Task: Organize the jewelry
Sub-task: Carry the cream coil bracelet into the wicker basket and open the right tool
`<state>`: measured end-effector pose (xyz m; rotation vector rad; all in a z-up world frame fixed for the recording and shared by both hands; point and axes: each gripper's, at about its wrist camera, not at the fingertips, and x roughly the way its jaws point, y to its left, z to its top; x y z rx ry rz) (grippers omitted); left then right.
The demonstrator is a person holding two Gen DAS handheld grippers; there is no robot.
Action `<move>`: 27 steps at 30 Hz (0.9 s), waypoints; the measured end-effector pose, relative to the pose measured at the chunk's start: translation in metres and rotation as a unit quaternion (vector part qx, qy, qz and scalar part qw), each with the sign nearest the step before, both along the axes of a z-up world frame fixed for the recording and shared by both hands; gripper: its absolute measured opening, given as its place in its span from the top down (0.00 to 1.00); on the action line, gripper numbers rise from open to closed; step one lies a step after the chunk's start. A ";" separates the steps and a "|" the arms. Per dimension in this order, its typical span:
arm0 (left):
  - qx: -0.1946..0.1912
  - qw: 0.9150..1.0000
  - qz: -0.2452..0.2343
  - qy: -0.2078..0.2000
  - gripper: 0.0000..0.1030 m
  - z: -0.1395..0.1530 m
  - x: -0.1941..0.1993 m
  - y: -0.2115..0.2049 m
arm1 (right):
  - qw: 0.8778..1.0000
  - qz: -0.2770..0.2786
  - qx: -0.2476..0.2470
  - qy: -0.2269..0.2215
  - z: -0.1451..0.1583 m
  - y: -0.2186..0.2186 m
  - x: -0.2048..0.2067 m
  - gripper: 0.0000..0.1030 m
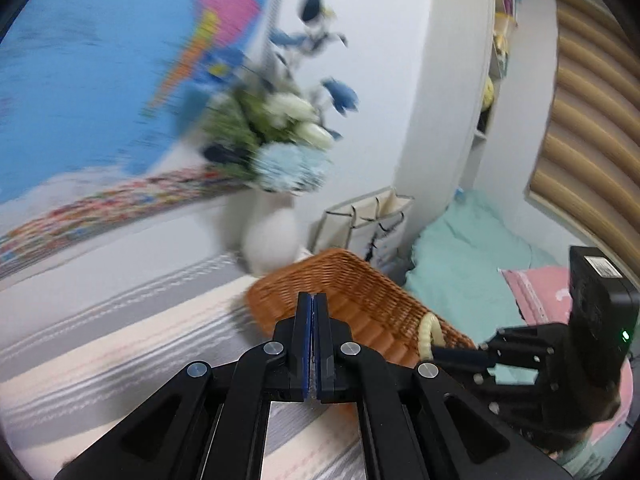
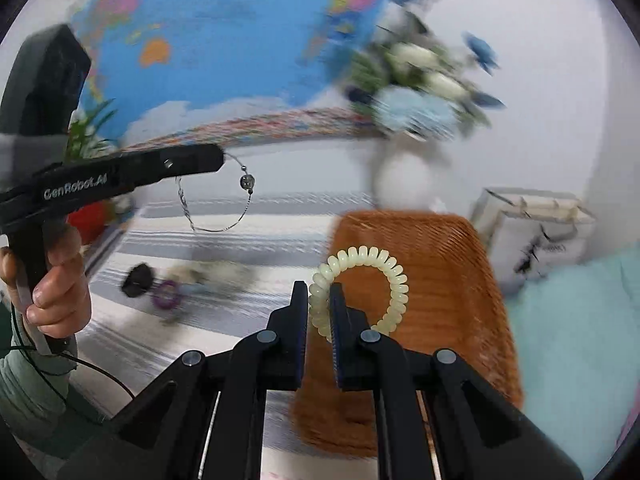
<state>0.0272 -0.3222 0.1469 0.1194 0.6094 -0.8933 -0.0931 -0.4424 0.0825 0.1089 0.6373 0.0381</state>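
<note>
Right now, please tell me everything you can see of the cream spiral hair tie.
The cream spiral hair tie is a coiled ring of glossy, plastic-looking loops, pale ivory, unbroken as far as visible. The right tongs are shut on its left side, so it hangs upright in the air, facing the camera, in front of the brown wicker basket and apparently not touching it. In the left wrist view only a short curved piece shows beside the basket rim. Nothing else touches it.

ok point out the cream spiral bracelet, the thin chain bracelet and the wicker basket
cream spiral bracelet [image 2: 394, 270]: right wrist view, upper coil
thin chain bracelet [image 2: 224, 229]: right wrist view, bottom of loop
wicker basket [image 2: 448, 264]: right wrist view, woven inside
</note>
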 end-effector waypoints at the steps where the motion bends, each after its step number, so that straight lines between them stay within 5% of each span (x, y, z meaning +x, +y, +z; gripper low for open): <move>1: 0.004 1.000 -0.008 0.006 1.00 -0.005 0.005 -0.014 | 1.000 -0.006 0.004 0.008 -0.004 -0.008 0.001 0.89; 7: 0.040 0.996 -0.043 0.073 1.00 -0.054 0.038 -0.093 | 0.996 -0.026 0.049 0.066 -0.036 -0.056 0.015 0.89; 13: 0.064 0.989 -0.055 0.119 0.99 -0.090 0.052 -0.116 | 0.993 -0.022 0.059 0.098 -0.056 -0.066 0.025 0.88; 16: 0.075 0.986 -0.064 0.134 0.86 -0.099 0.055 -0.119 | 0.993 -0.019 0.063 0.095 -0.057 -0.069 0.028 0.84; 18: 0.073 0.986 -0.067 0.134 0.61 -0.099 0.053 -0.116 | 0.993 -0.019 0.072 0.090 -0.056 -0.070 0.028 0.74; 20: 0.071 0.987 -0.064 0.127 0.52 -0.096 0.049 -0.111 | 0.993 -0.024 0.075 0.084 -0.056 -0.072 0.026 0.63; 27: 0.050 0.990 -0.053 0.119 0.52 -0.069 0.032 -0.060 | 0.995 -0.021 0.069 0.068 -0.045 -0.057 0.018 0.63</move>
